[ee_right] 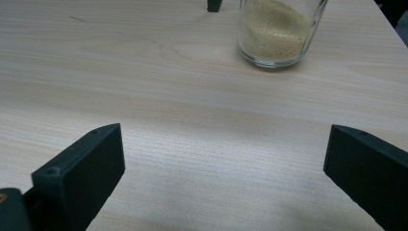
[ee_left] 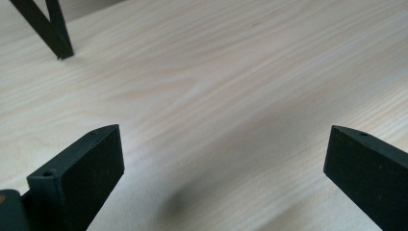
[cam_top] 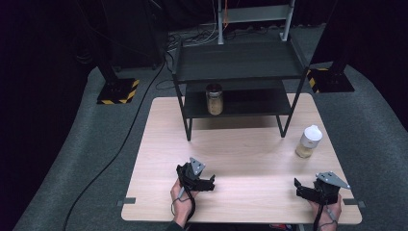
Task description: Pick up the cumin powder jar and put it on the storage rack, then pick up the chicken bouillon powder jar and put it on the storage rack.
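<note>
High view, white-capped jar upright, right tool near.

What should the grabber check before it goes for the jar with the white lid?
1. Right gripper open wide enough: ok, its jaws stand far apart.
2. Right gripper empty: ok, nothing between the jaws.
3. White-lidded jar upright on the table: ok.
4. Path from the right gripper to the jar free: ok, bare wood lies between them in the right gripper view.
5. Lid screwed tight: cannot tell.
6. Left gripper out of the way: ok, it is open and empty, well to the left. The dark-lidded jar on the black shelf stands apart too.
</note>
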`<state>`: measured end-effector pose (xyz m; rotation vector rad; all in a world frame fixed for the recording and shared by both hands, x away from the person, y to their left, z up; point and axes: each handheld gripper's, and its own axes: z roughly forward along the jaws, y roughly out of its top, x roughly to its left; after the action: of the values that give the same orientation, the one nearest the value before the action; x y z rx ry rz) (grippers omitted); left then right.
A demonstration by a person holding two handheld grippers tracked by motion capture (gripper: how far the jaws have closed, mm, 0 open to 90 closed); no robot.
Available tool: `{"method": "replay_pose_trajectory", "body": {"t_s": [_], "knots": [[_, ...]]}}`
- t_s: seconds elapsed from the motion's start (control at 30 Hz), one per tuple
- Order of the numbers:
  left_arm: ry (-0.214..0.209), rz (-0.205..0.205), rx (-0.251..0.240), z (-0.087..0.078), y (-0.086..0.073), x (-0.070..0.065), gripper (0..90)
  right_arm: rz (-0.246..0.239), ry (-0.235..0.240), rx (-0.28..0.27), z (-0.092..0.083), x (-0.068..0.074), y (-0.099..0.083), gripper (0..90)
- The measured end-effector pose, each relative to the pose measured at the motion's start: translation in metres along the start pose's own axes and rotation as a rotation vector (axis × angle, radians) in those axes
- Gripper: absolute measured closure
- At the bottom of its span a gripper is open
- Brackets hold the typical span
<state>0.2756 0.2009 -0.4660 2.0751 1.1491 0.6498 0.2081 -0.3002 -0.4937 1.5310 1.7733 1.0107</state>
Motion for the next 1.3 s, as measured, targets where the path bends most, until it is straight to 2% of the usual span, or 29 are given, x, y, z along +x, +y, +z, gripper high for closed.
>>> {"method": "replay_pose_trajectory", "body": {"t_s": [0.13, 0.17, 0.2, 0.3, 0.4, 0.43, 0.5, 0.77, 1.07, 1.3], "knots": [[0.001, 0.000, 0.025, 0.004, -0.003, -0.002, 0.0, 0.001, 0.000, 0.002, 0.000, 0.000, 0.000, 0.0], [-0.002, -0.006, 0.029, 0.005, -0.005, -0.002, 0.0, 0.000, 0.001, 0.003, 0.000, 0.000, 0.001, 0.0], [-0.005, -0.031, 0.037, 0.006, -0.005, 0.000, 0.0, -0.001, 0.002, 0.005, 0.000, 0.000, 0.001, 0.0], [0.001, -0.038, 0.041, 0.006, -0.004, 0.000, 0.1, -0.002, 0.004, 0.007, 0.001, 0.000, 0.001, 0.0], [-0.019, -0.063, 0.050, 0.008, -0.003, 0.005, 0.2, -0.002, 0.004, 0.010, 0.001, -0.001, 0.002, 0.0], [-0.045, -0.083, 0.062, 0.010, -0.001, 0.012, 0.2, -0.002, 0.005, 0.008, 0.001, -0.001, 0.001, 0.0], [-0.043, -0.087, 0.063, 0.011, -0.001, 0.013, 0.1, 0.005, 0.004, 0.008, 0.001, -0.001, 0.001, 0.0], [-0.037, -0.087, 0.063, 0.011, -0.001, 0.011, 0.2, 0.018, 0.004, 0.004, 0.000, -0.002, 0.001, 0.0], [-0.048, -0.074, 0.060, 0.009, -0.002, 0.011, 0.4, 0.008, 0.003, 0.037, 0.004, -0.001, 0.007, 0.0], [-0.058, -0.073, 0.063, 0.009, -0.002, 0.013, 0.2, 0.000, -0.003, 0.033, 0.004, 0.000, 0.006, 0.0]]}}
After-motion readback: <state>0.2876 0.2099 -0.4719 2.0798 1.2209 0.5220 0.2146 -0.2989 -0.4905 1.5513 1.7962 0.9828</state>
